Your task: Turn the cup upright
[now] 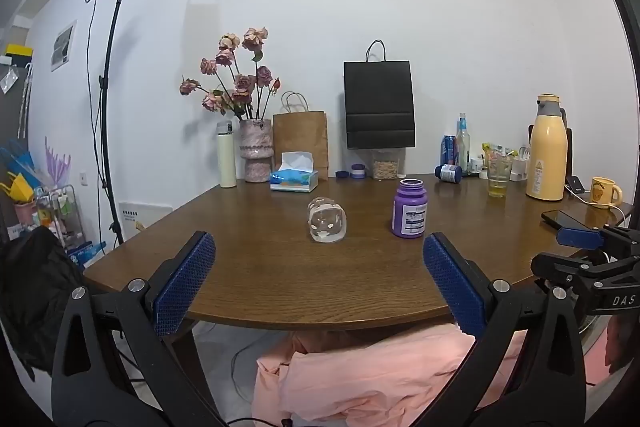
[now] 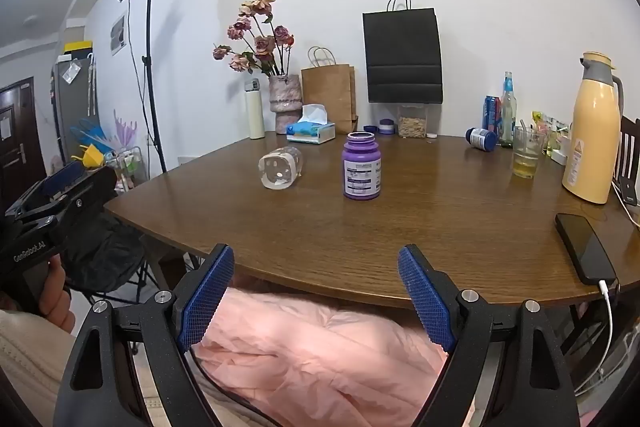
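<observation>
A clear glass cup [image 1: 327,219] lies on its side near the middle of the brown table [image 1: 280,275], its thick base toward me. It also shows in the right wrist view [image 2: 281,167], left of the purple bottle. My left gripper [image 1: 319,281] is open and empty, held over the table's near edge, short of the cup. My right gripper [image 2: 316,293] is open and empty, at the near edge, well short of the cup.
A purple bottle [image 1: 409,207] stands right of the cup. A black phone [image 2: 584,247] on a cable lies at the right edge. Tissue box [image 1: 294,177], vase of roses [image 1: 256,155], paper bags, a yellow thermos [image 1: 547,151] and a drinking glass [image 1: 499,177] line the back.
</observation>
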